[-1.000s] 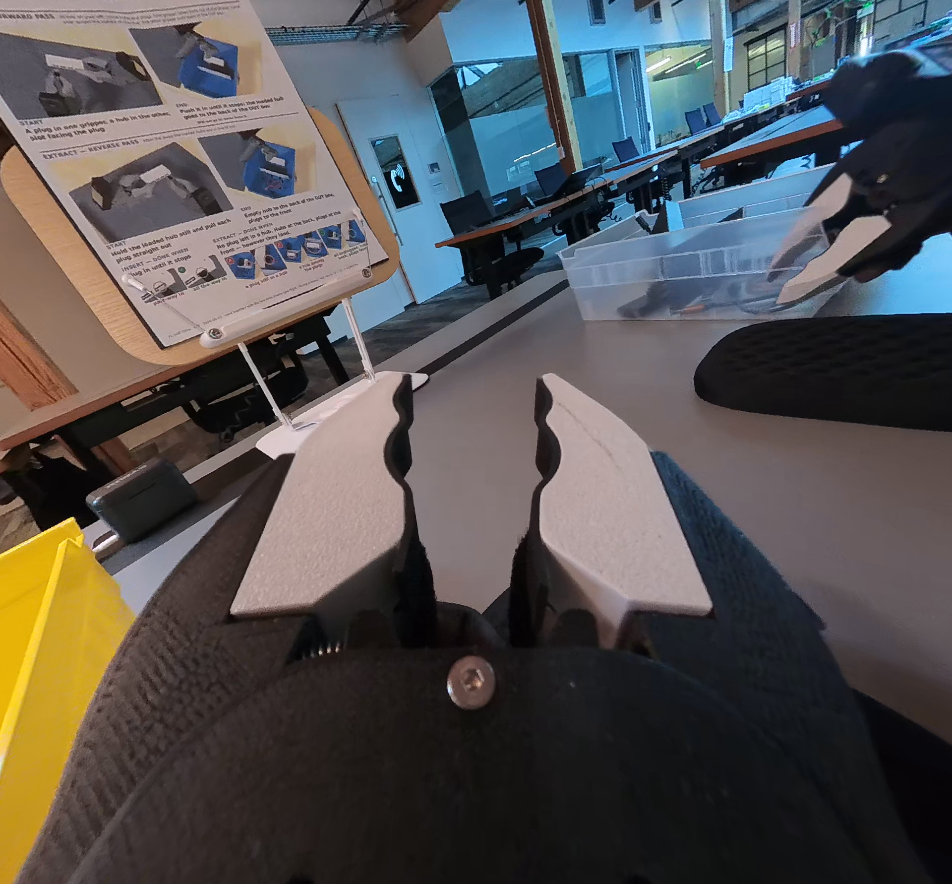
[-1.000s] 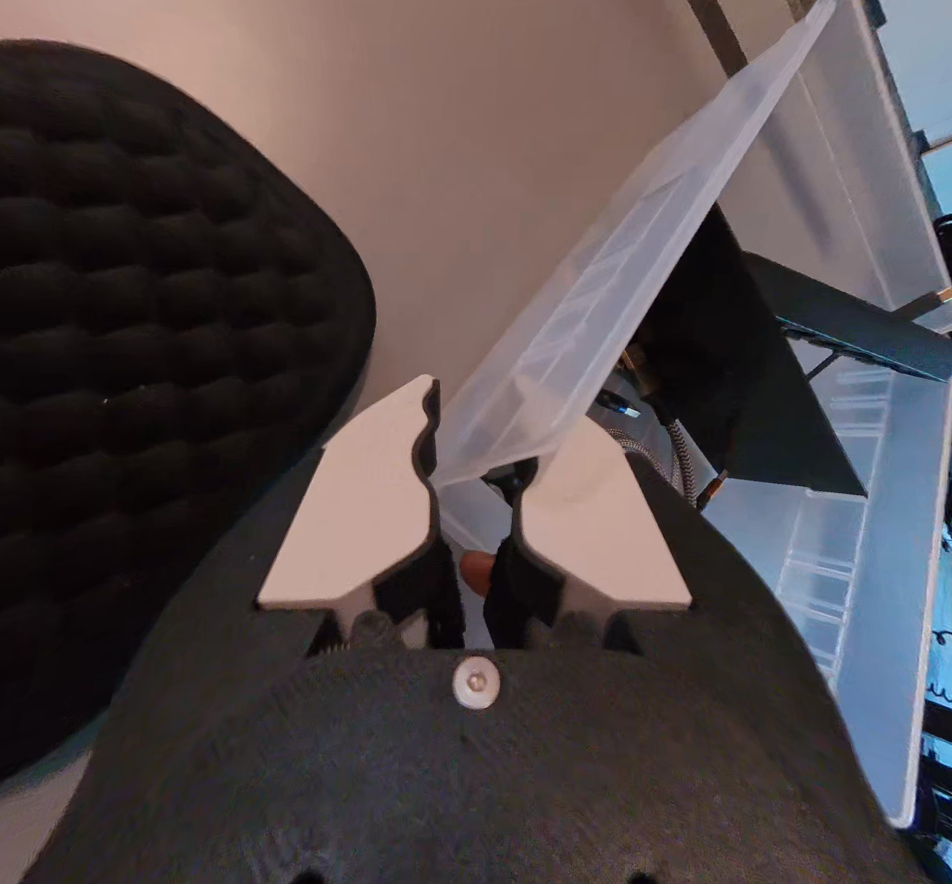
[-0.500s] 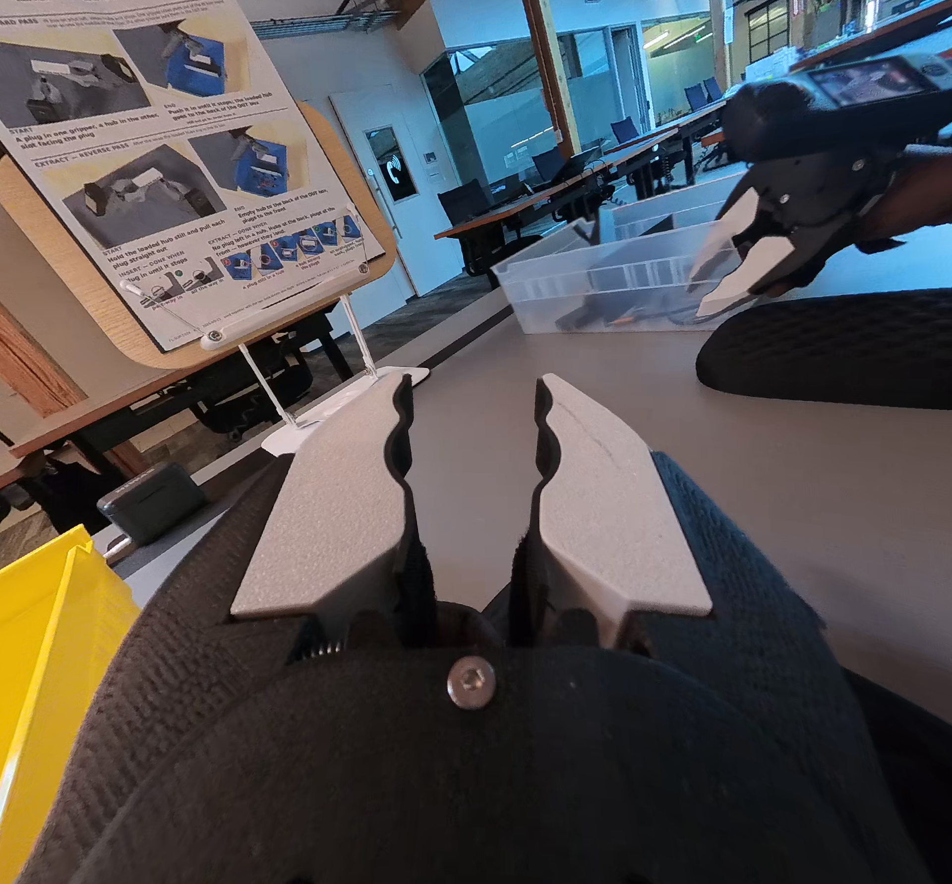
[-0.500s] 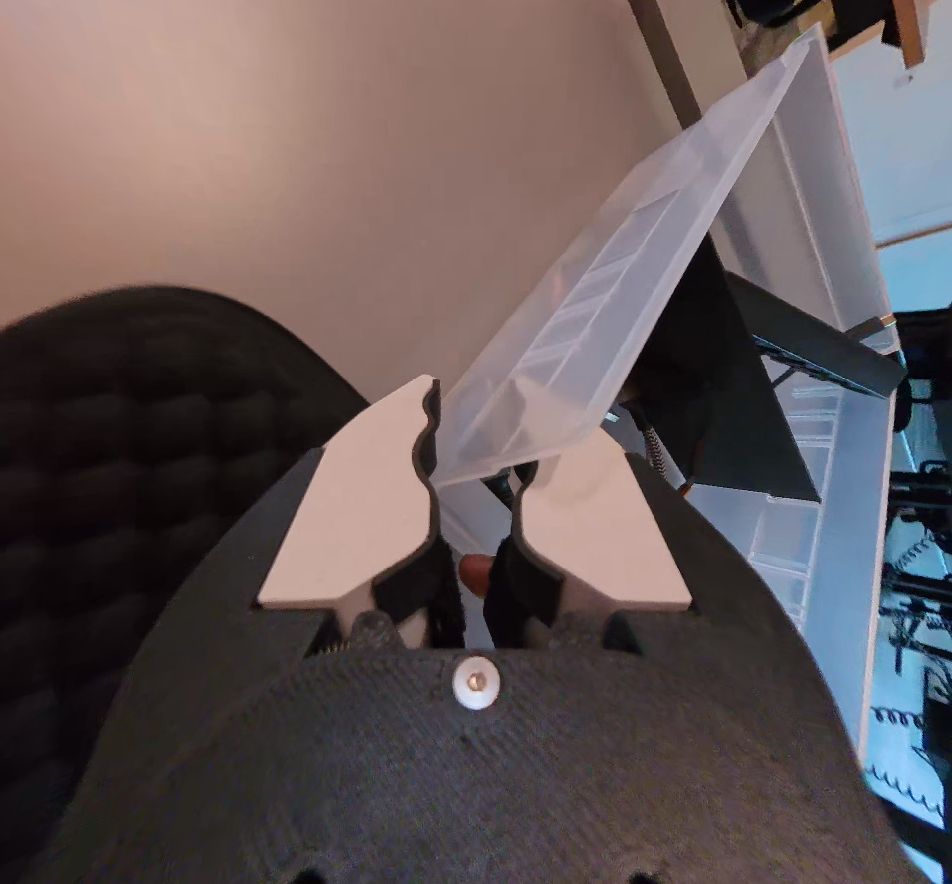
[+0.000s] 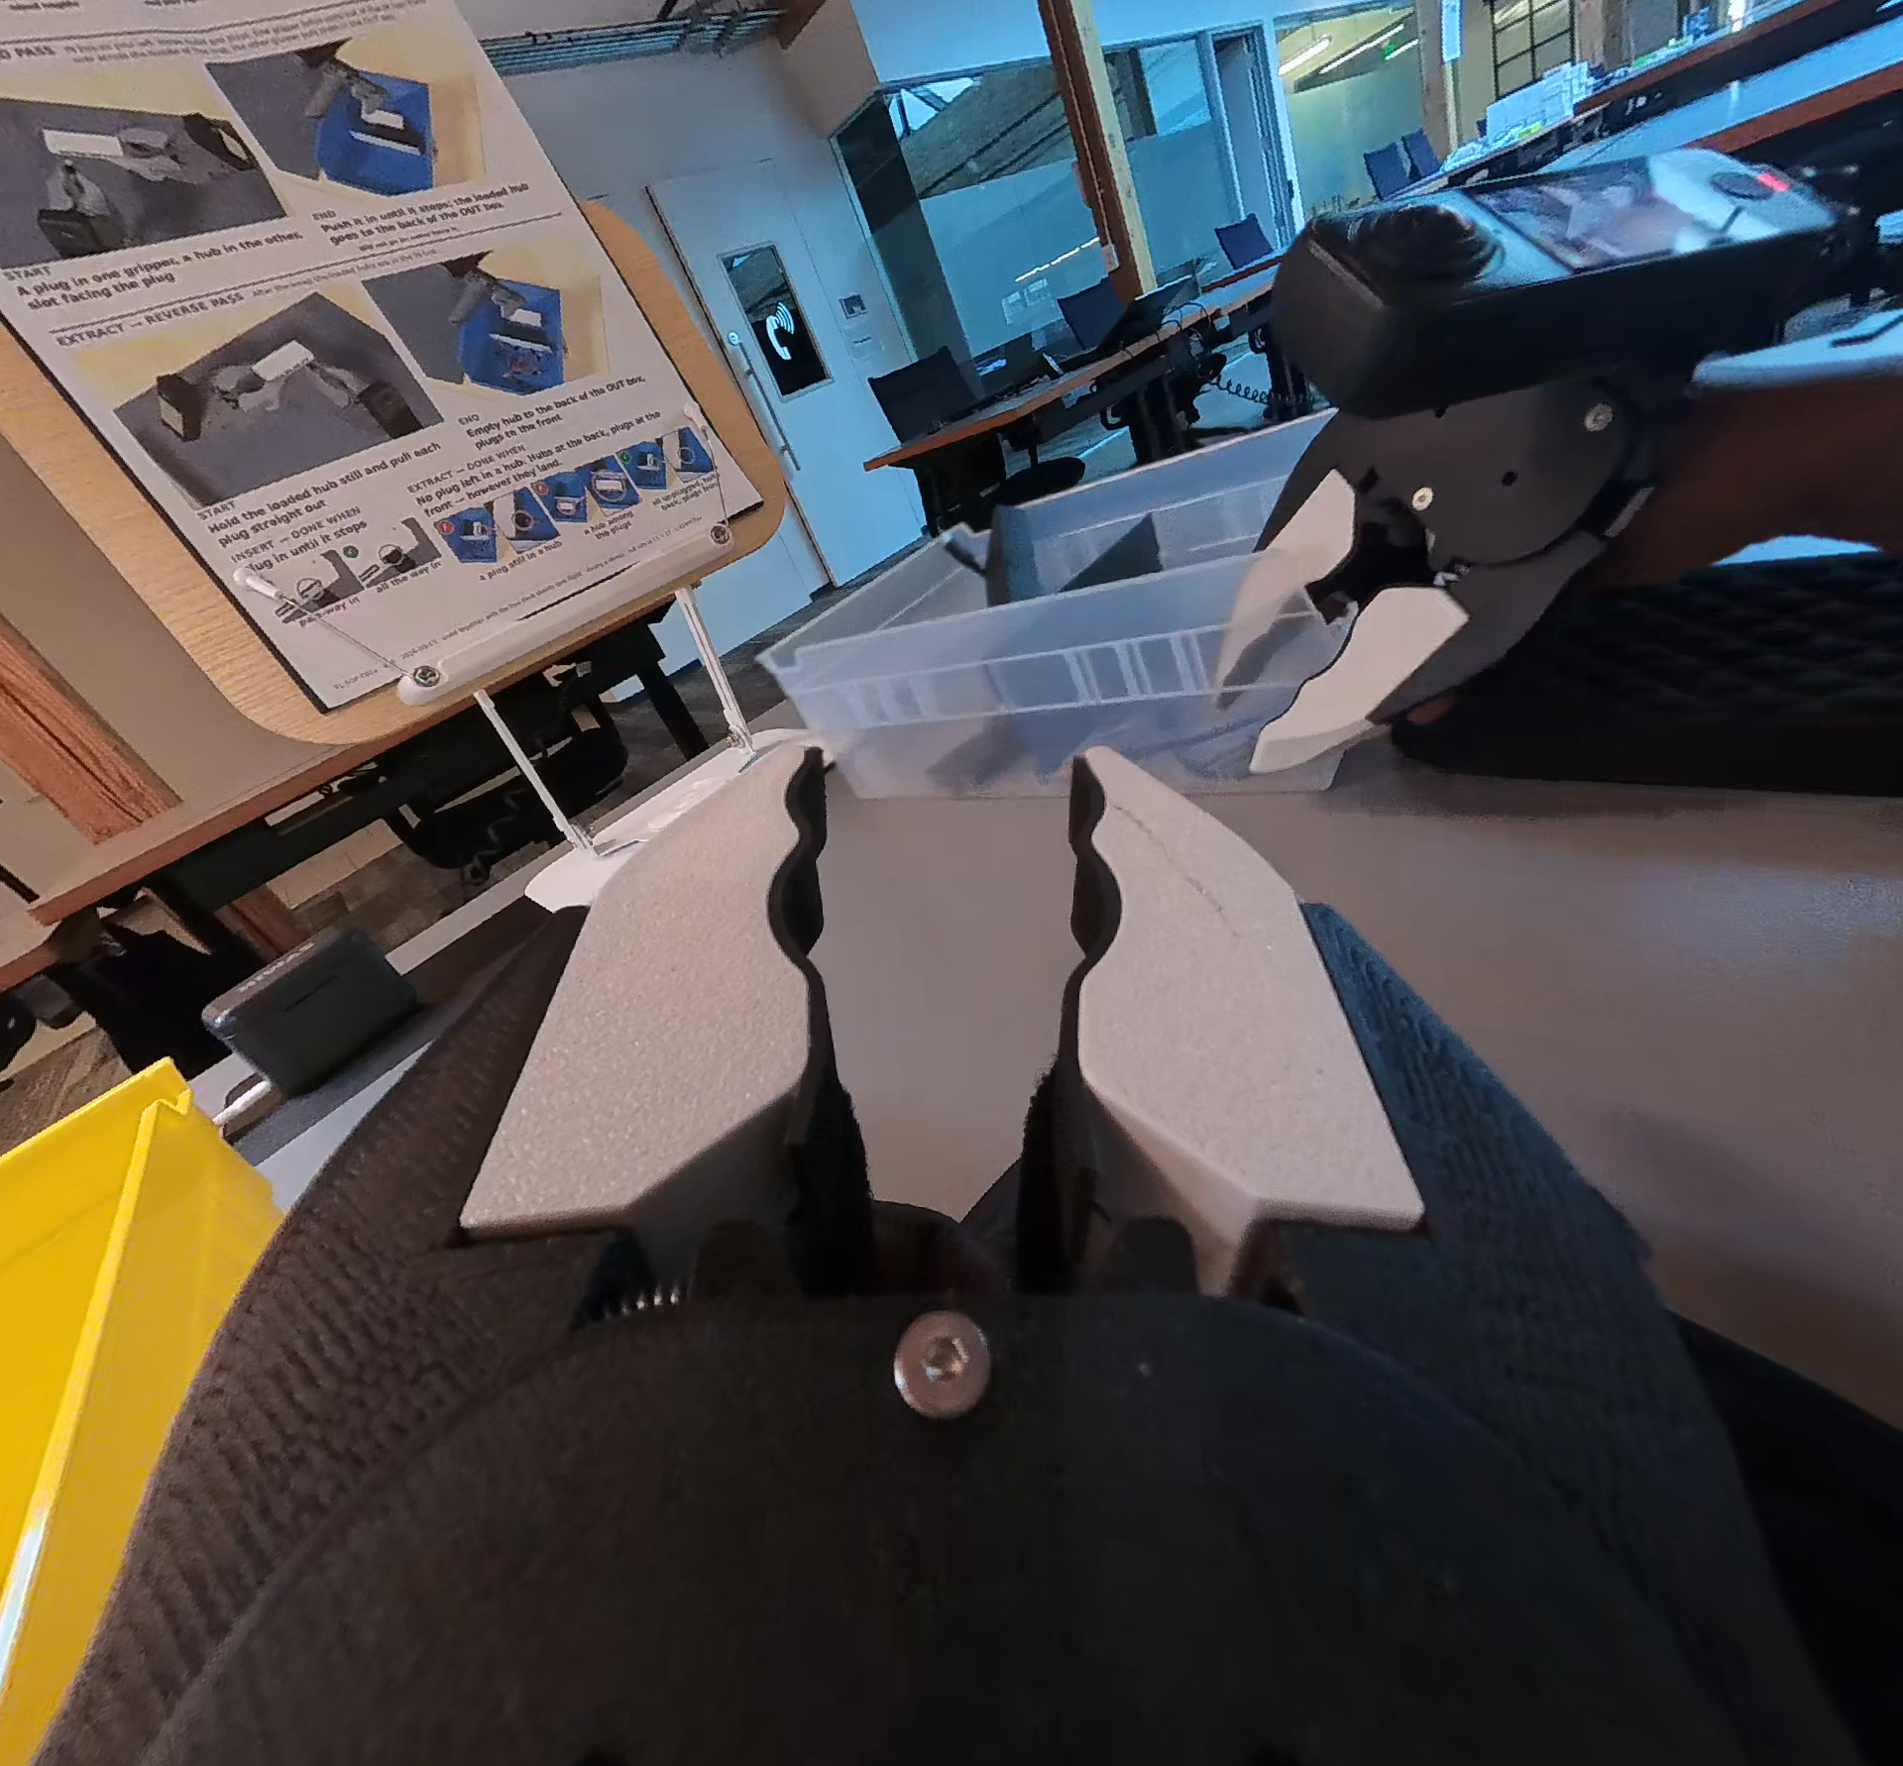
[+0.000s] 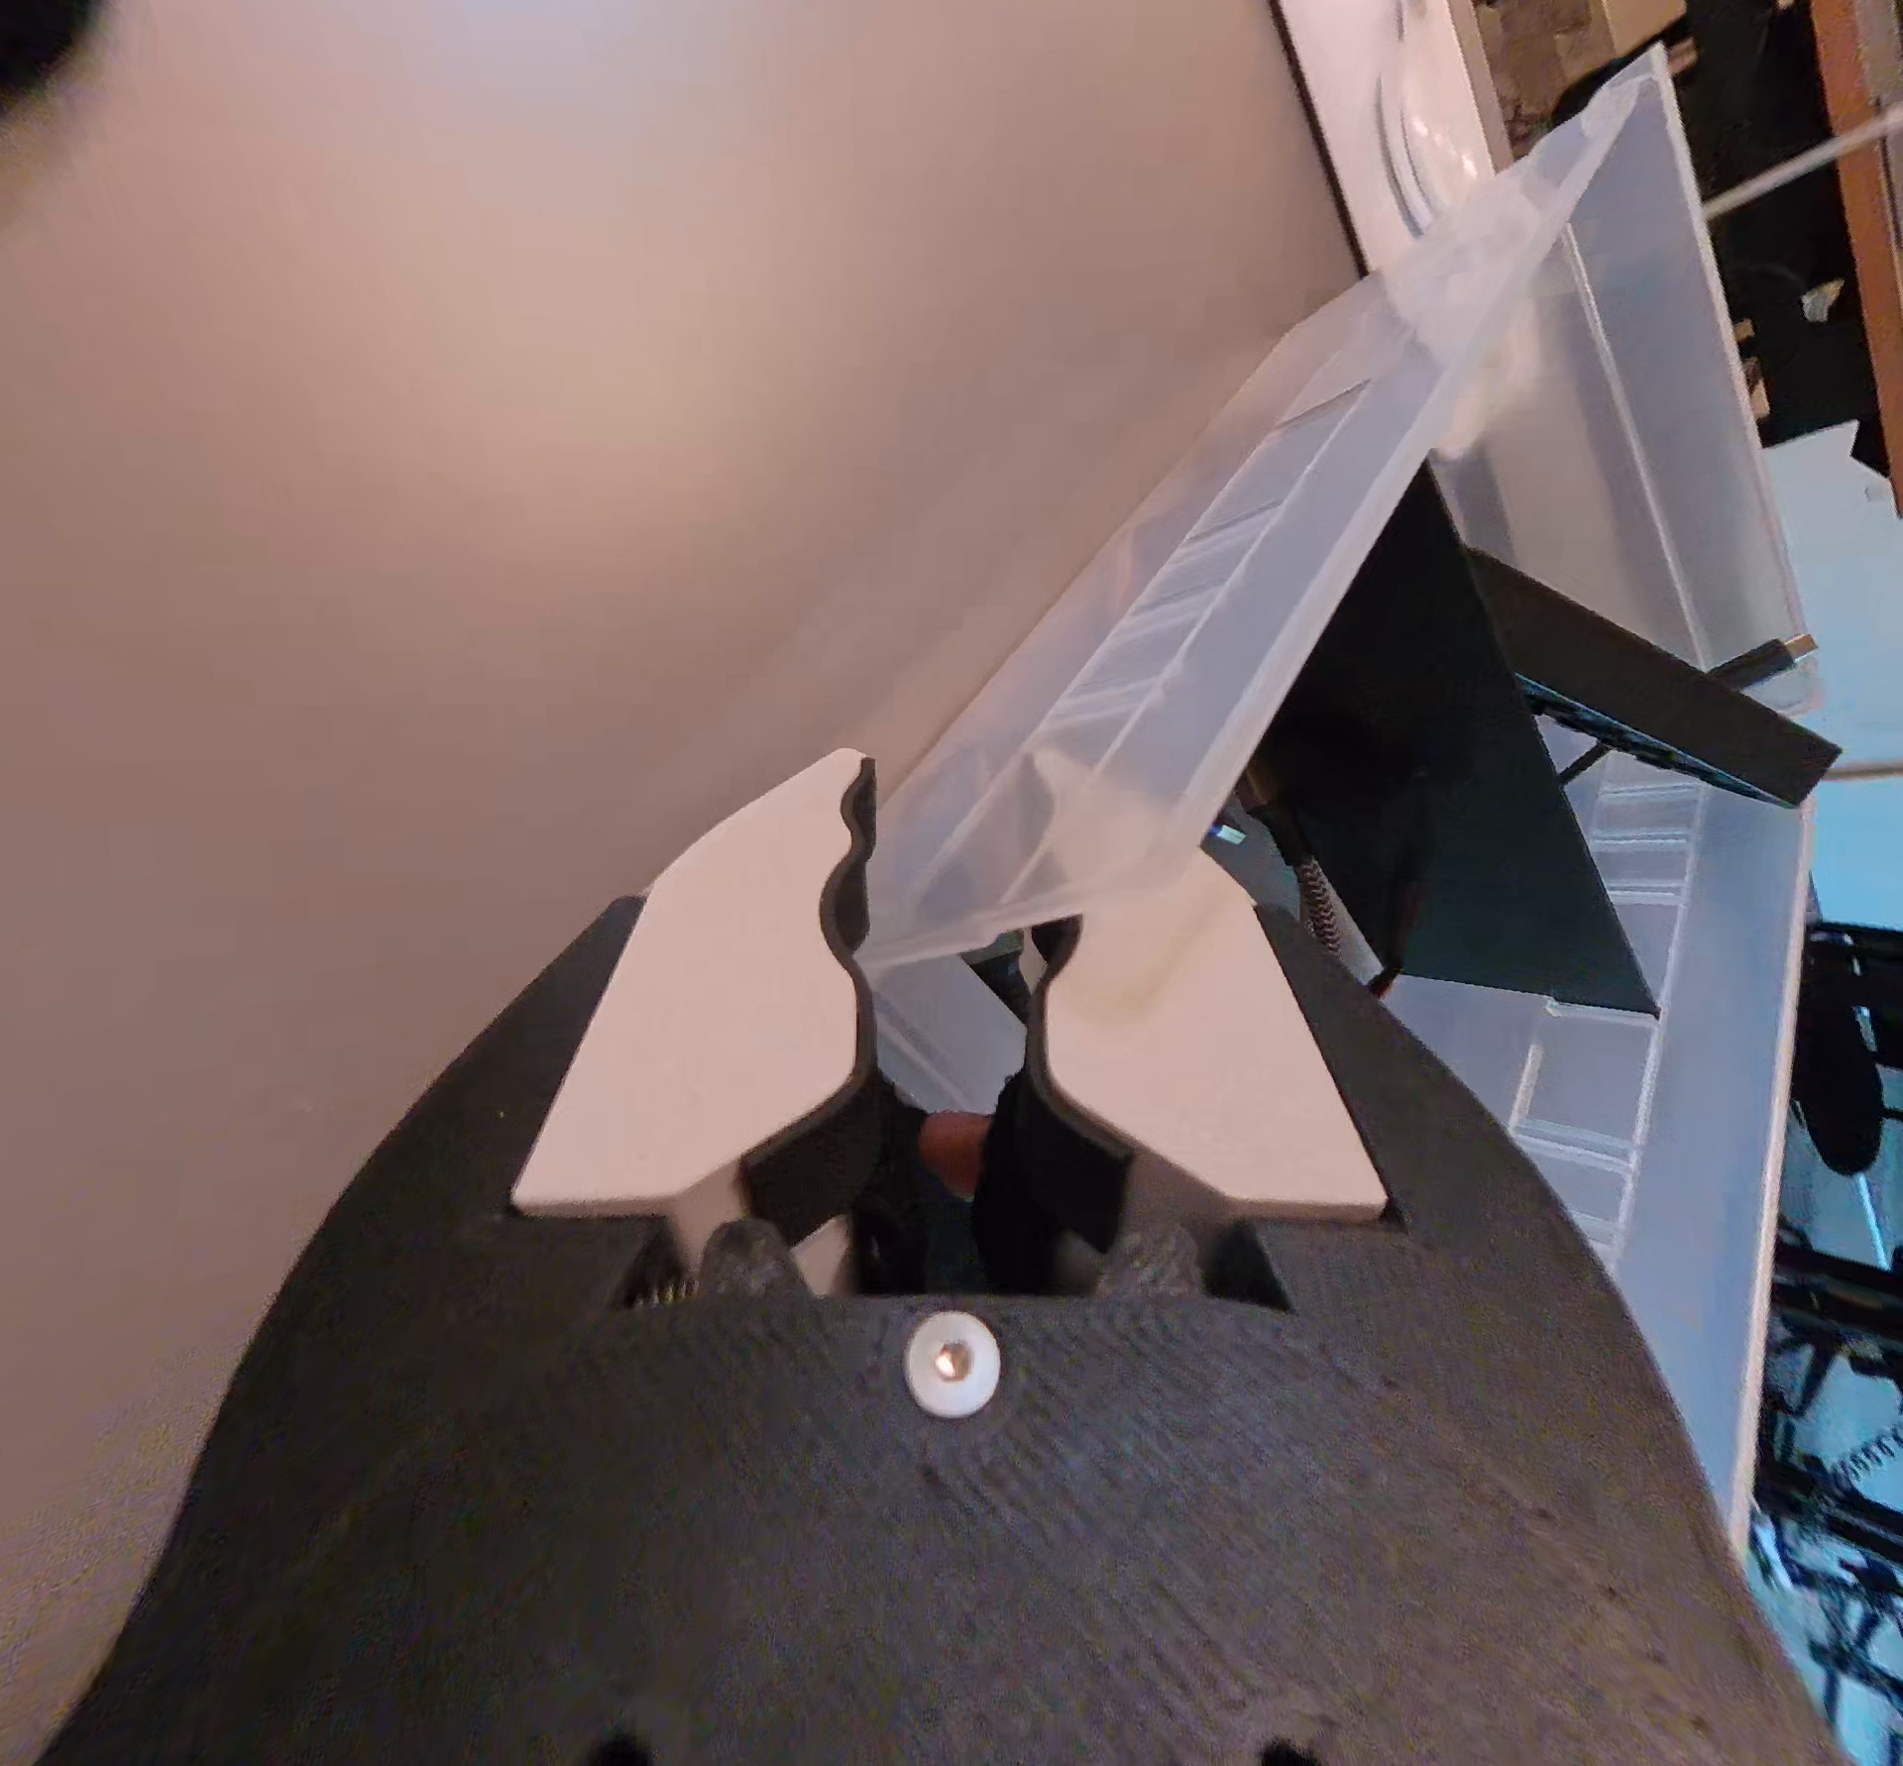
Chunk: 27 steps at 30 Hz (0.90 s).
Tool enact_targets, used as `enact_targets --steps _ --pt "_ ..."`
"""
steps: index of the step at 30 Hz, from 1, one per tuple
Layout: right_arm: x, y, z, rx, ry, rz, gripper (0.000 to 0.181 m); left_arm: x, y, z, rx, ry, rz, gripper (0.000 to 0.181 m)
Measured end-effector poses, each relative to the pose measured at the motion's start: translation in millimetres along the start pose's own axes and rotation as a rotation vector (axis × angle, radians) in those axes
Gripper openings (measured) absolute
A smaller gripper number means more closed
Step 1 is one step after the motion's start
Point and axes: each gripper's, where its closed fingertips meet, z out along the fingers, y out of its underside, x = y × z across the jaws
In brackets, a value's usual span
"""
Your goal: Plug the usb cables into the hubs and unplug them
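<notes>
A clear plastic bin [image 5: 1030,677] stands on the grey table ahead of my left gripper. My right gripper [image 5: 1298,646] is shut on the bin's near wall [image 6: 1184,605], one finger inside and one outside; the right wrist view shows this gripper [image 6: 958,893] close up. Inside the bin I see a braided cable [image 6: 1323,903] and dark dividers [image 6: 1442,790]; I cannot make out any hub. My left gripper [image 5: 942,790] is open and empty, low over the table, pointing at the bin.
An instruction board [image 5: 309,275] on a white stand is at the left rear. A yellow bin [image 5: 93,1356] sits at the near left and a small grey box [image 5: 309,1006] beyond it. A black textured mat [image 5: 1699,687] lies at the right. The left gripper's tips are roughly 20 cm from the right gripper's.
My right gripper has dragged the clear bin leftwards across the table, closer to my left gripper and the board's stand. The left gripper has stayed put and open.
</notes>
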Motion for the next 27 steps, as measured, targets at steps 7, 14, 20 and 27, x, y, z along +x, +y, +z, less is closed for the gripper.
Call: enact_targets --steps 7,14,20,27 --pt "-29.8 -41.0 4.6 0.096 -0.013 -0.051 0.027 0.0 -1.5 -0.8 0.005 0.000 0.004 0.046" --pt "-43.2 -66.9 11.6 0.164 -0.035 -0.026 0.026 0.3 -3.0 -1.3 0.012 0.000 0.006 0.046" --pt "-50.6 -81.6 15.5 0.216 -0.058 -0.032 0.024 -1.3 -5.2 -2.8 0.023 -0.004 0.002 0.046" --pt "-58.5 -93.1 16.2 0.287 -0.095 -0.058 0.022 -9.9 -14.9 -7.9 0.089 -0.027 -0.068 0.045"
